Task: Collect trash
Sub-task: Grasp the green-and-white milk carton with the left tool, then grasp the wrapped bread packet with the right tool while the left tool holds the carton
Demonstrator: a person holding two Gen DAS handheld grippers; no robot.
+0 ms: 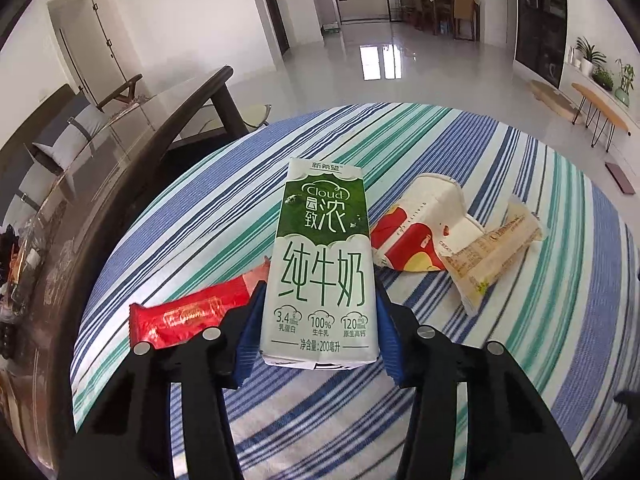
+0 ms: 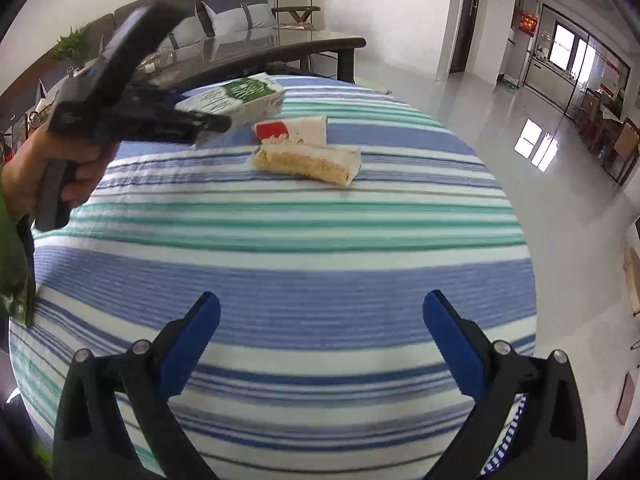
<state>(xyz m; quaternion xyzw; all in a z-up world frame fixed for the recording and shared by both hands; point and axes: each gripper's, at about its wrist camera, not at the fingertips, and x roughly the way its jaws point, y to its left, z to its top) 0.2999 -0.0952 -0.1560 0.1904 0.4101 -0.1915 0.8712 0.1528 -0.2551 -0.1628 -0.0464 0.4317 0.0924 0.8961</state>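
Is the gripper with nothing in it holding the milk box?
No, the right gripper stands open above bare striped cloth, while the milk carton sits between the blue pads of the left gripper.

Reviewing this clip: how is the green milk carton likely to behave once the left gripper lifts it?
The milk carton looks boxy with crisp edges, so probably stiff. The left gripper holds only its near end, so the far end may sag or pivot. Its glossy skin might slip on the pads.
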